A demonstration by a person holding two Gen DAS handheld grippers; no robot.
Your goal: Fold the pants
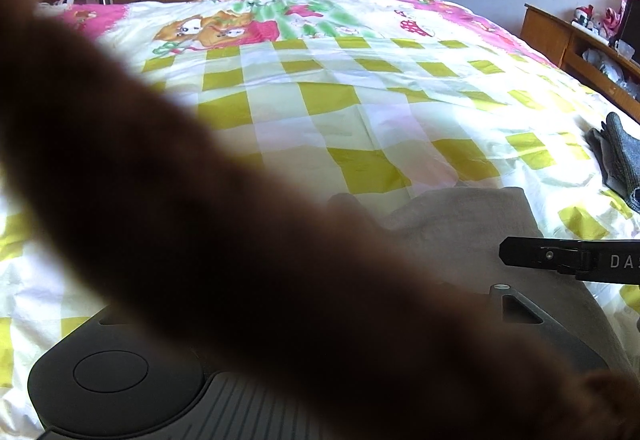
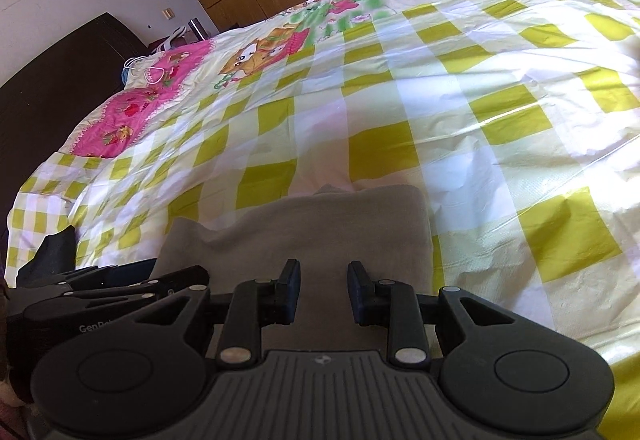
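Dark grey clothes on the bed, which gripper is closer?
Right. The right gripper pokes in just below the dark grey clothes; the left gripper sits farther left.

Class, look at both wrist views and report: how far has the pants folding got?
Done: the grey pants lie on the checked bedspread as a compact bundle, so at least one fold looks made. In hand: nothing; the right hand-held gripper hovers open above them. A blurred brown shape hides the left hand-held gripper's fingers. Left: possibly a final fold or smoothing; another dark garment lies aside.
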